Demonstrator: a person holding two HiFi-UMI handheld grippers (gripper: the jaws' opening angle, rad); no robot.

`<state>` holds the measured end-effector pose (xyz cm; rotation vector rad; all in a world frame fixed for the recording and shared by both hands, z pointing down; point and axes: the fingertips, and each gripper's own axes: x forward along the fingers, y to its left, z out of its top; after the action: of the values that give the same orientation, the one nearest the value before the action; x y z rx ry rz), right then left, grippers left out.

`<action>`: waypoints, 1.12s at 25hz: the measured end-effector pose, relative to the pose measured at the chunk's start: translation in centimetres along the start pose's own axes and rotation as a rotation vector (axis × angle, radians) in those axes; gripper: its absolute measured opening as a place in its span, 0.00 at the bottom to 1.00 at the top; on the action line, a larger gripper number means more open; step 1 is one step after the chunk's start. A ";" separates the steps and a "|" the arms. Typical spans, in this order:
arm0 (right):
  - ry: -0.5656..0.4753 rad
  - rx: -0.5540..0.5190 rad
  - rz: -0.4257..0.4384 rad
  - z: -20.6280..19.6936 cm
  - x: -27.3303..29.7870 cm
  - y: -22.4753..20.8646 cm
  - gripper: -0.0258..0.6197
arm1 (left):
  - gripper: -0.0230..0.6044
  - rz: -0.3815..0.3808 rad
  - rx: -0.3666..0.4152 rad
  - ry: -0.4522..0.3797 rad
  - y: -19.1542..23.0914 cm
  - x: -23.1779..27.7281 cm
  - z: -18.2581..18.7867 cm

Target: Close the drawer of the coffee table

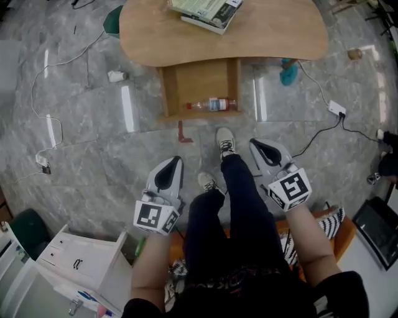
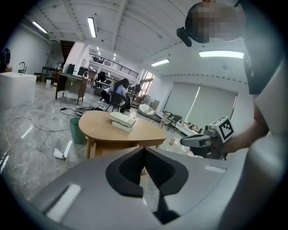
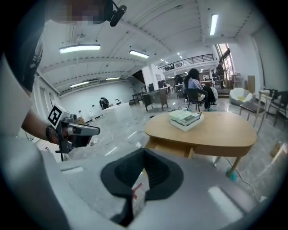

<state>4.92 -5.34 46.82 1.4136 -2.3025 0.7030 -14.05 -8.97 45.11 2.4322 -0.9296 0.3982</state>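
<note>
The wooden coffee table (image 1: 273, 34) stands at the top of the head view. Its drawer (image 1: 175, 84) is pulled out toward me, with a plastic bottle (image 1: 211, 104) lying inside near the front. My left gripper (image 1: 177, 159) and right gripper (image 1: 254, 143) hover over the floor short of the drawer, both shut and empty, on either side of my legs. In the left gripper view the shut jaws point at the table (image 2: 128, 130). In the right gripper view the table (image 3: 211, 130) and the drawer's side (image 3: 173, 148) lie ahead.
A stack of books (image 1: 208, 11) lies on the tabletop. A green bin (image 1: 113, 22), a teal object (image 1: 288, 73), cables and a power strip (image 1: 337, 109) sit on the marble floor. A red tape mark (image 1: 184, 133) lies before the drawer. A white cabinet (image 1: 81, 258) stands at lower left.
</note>
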 end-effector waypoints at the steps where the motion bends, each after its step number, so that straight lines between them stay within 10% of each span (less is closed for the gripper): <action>1: 0.004 -0.002 0.000 -1.1 0.7 -0.4 0.04 | 0.04 0.000 0.000 0.001 0.5 0.7 -1.2; 28: -0.034 -0.096 -0.104 -20.9 13.7 -13.3 0.04 | 0.04 0.127 0.080 -0.072 16.4 12.3 -22.4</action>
<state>11.50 -8.24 74.15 1.4993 -2.2368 0.5346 -18.36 -13.78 74.78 2.4818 -1.1224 0.4027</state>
